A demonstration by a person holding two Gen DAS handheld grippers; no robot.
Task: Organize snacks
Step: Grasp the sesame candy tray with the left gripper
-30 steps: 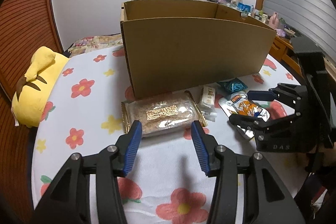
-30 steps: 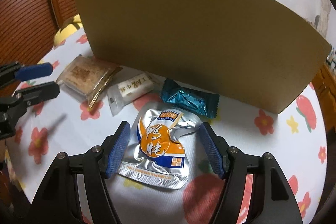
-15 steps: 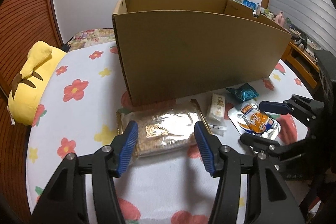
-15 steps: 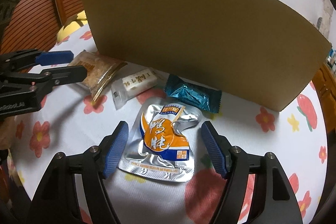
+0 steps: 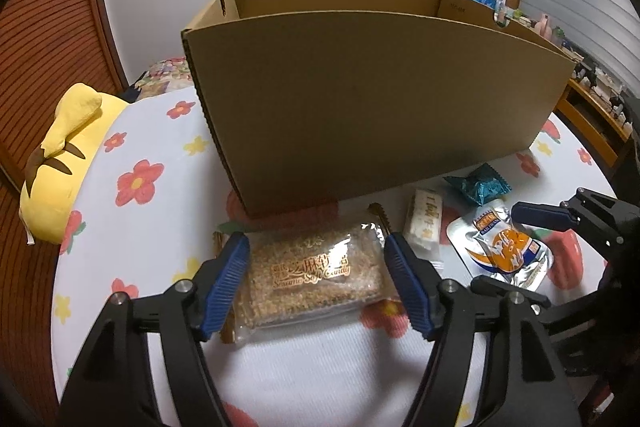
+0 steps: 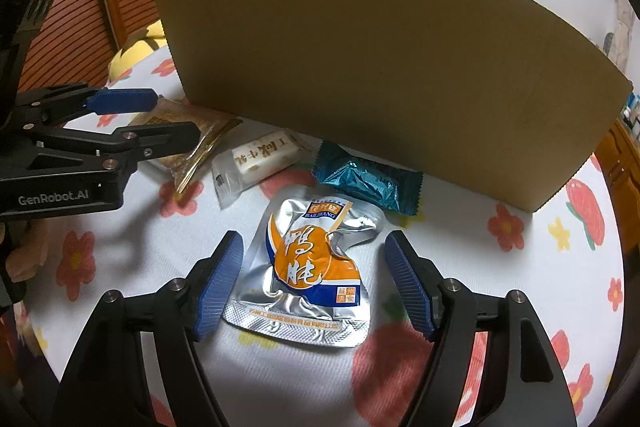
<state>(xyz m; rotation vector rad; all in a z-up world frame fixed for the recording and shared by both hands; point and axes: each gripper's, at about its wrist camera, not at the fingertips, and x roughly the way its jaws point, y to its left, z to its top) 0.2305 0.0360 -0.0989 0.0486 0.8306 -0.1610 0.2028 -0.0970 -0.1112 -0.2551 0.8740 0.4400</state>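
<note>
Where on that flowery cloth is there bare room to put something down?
Free cloth lies between the cardboard box and yellow plush, and right of the silver pouch. The strip along the box's front is crowded with four snacks.

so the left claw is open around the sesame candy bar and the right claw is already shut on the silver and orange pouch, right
Not quite. The right claw is open too, its fingers on either side of the silver and orange pouch without pinching it, as the right wrist view shows. The left claw is indeed open around the sesame candy bar.
</note>
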